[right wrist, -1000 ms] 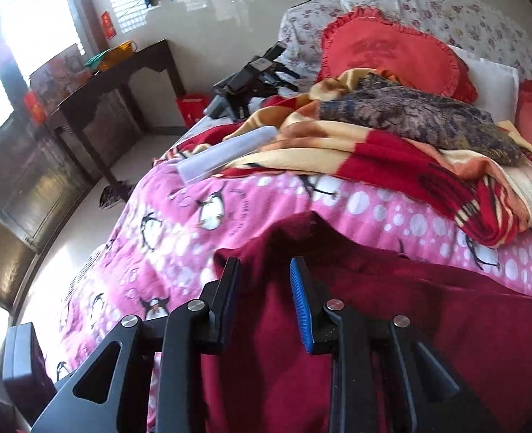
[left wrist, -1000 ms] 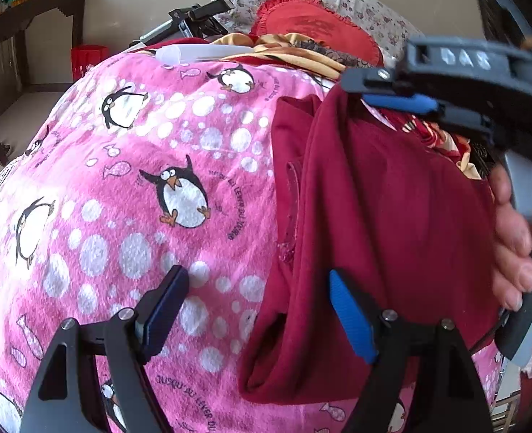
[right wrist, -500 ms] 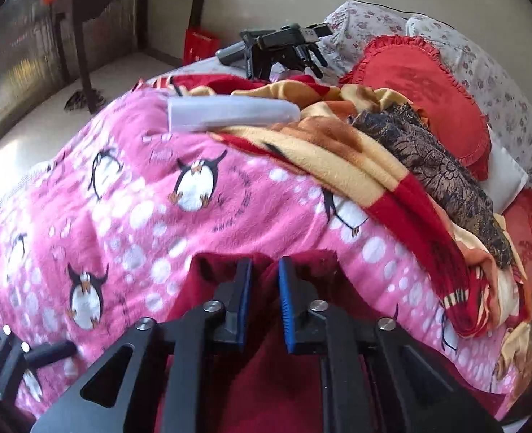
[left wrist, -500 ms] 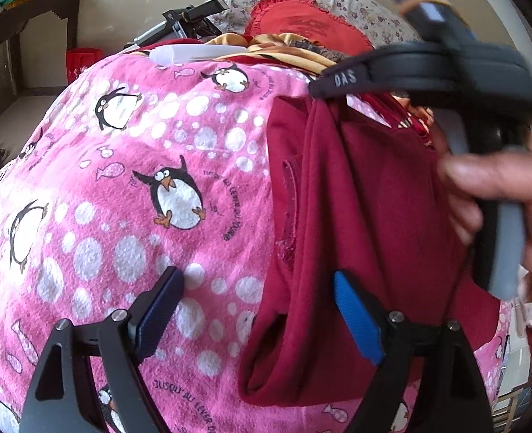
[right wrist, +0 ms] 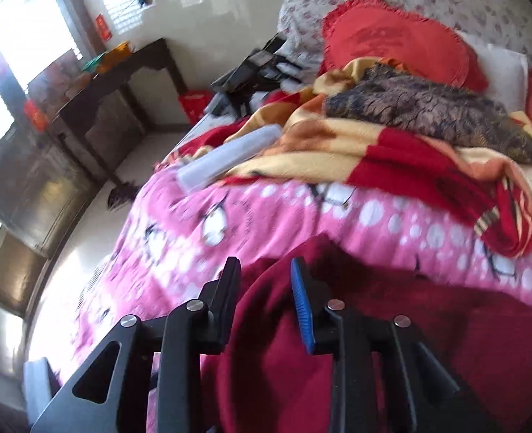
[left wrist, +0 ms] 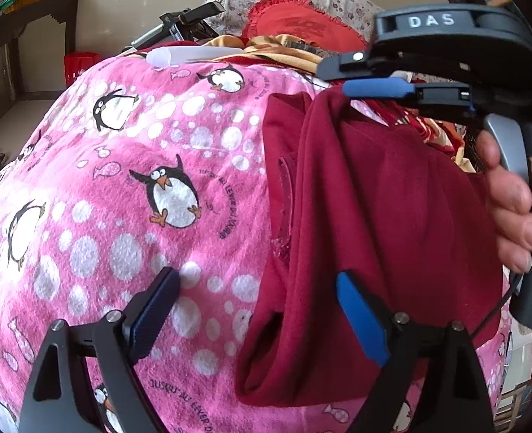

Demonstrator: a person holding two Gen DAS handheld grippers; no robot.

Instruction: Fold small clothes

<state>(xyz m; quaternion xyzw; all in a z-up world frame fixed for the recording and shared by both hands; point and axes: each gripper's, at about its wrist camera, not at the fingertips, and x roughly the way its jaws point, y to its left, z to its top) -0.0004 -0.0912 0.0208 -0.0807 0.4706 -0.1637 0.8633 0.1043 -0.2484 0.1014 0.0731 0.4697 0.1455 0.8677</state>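
Observation:
A dark red garment (left wrist: 367, 238) lies folded lengthwise on the pink penguin blanket (left wrist: 129, 187). My left gripper (left wrist: 255, 310) is open, low over the garment's near left edge, with nothing between its pads. My right gripper (left wrist: 341, 75) shows in the left wrist view at the garment's far top corner, just above the cloth. In the right wrist view my right gripper (right wrist: 264, 292) stands apart with a clear gap, and the red garment (right wrist: 338, 342) lies under and behind it. No cloth is pinched between its pads.
A striped red and yellow blanket (right wrist: 392, 166) with a dark patterned cloth (right wrist: 428, 112) lies at the bed's head. A white tube (right wrist: 230, 158), a black device (right wrist: 255, 75) and a red heart cushion (right wrist: 392, 39) lie beyond. A dark wooden table (right wrist: 114, 83) stands left of the bed.
My right gripper was nearly shut on the garment's top corner half a second ago. Now its fingers have spread and it has let the cloth go. My left gripper has stayed open in place.

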